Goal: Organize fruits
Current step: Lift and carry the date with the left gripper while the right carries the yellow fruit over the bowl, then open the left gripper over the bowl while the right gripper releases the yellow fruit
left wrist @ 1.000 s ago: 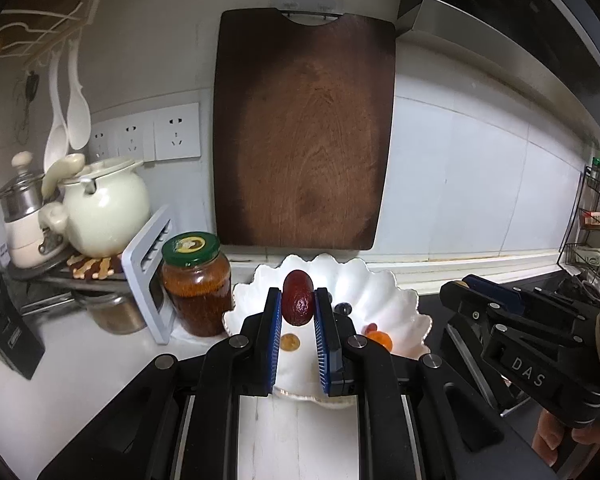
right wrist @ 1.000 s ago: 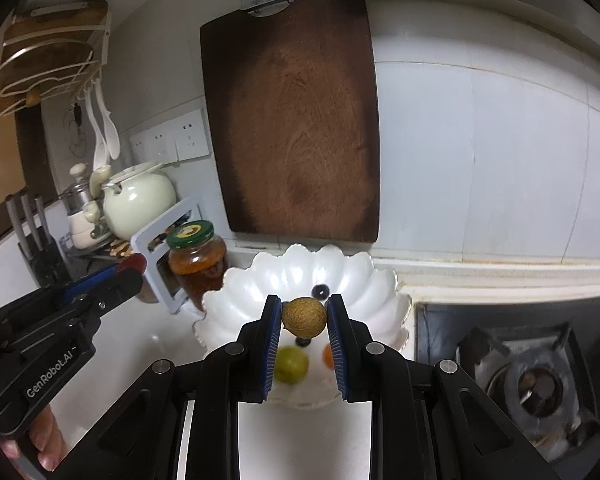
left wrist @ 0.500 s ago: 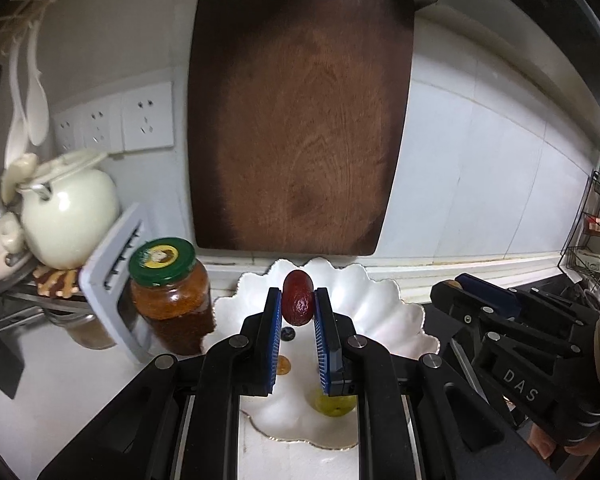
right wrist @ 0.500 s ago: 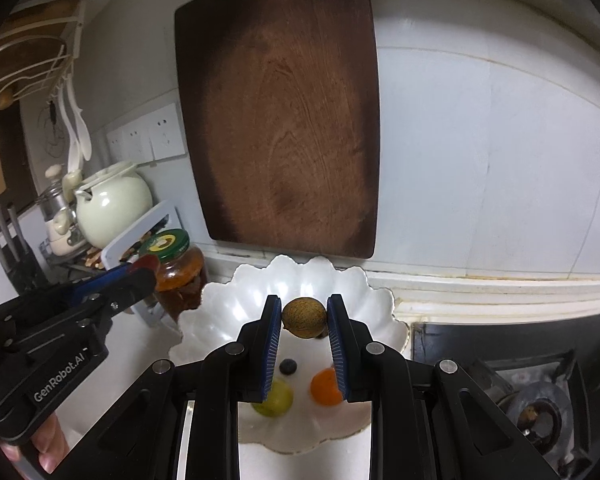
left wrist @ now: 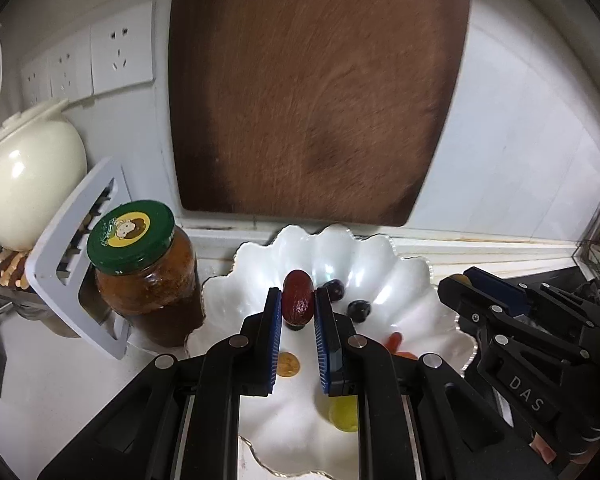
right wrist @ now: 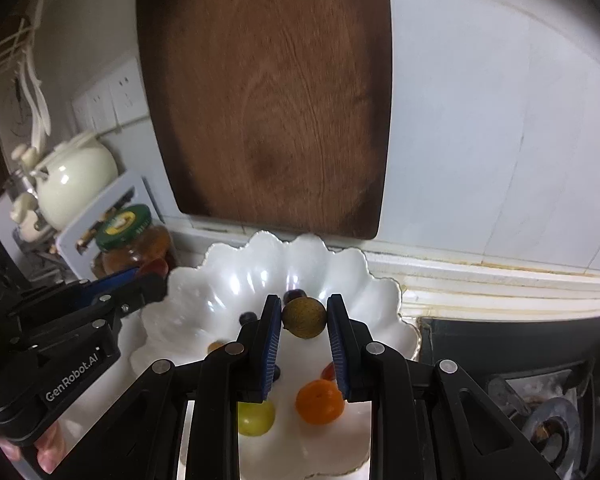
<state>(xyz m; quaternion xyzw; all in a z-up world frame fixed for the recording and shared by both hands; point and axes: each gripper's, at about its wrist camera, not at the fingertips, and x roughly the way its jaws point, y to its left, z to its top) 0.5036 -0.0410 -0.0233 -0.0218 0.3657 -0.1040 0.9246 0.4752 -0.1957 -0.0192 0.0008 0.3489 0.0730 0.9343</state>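
Left wrist view
Left gripper (left wrist: 298,312): black frame, blue-padded fingers (left wrist: 274,334) closed to a narrow gap, clamping a dark red oval date-like fruit (left wrist: 297,298) at the tips.
Fruit position: the date-like fruit is held upright above the scalloped white ceramic dish (left wrist: 404,280), over its middle.
Dish contents: two dark purple round grapes (left wrist: 359,310) just right of the fingertips, a small golden-brown round fruit (left wrist: 287,364) between the fingers lower down, a yellow-green round fruit (left wrist: 343,414) partly hidden by the right finger, and a red-orange fruit (left wrist: 396,342) mostly hidden.
Left of dish: glass jar of brown preserve with a green lid (left wrist: 146,272) just beside the rim; a grey slotted rack (left wrist: 74,268) and a cream ceramic pot (left wrist: 28,188) further left.
Behind: large dark wooden cutting board (left wrist: 316,92) against the white tiled wall.
Right edge: the right gripper (left wrist: 460,284), seen side on; its grip is unclear from here.

Right wrist view
Right gripper (right wrist: 304,318): blue-padded fingers (right wrist: 336,344) partly closed, both touching a round olive-brown fruit (right wrist: 304,317) held at the tips.
Fruit position: held above the same white dish (right wrist: 220,280), towards its back half.
Dish contents: an orange round fruit (right wrist: 320,402) and the yellow-green fruit (right wrist: 256,418) near the front, dark grapes (right wrist: 247,317) behind, the golden-brown fruit (right wrist: 215,346) at left.
Left gripper (right wrist: 152,276): enters from the left over the dish rim, red fruit at its tip.
Lower right: a gas burner (right wrist: 548,428).
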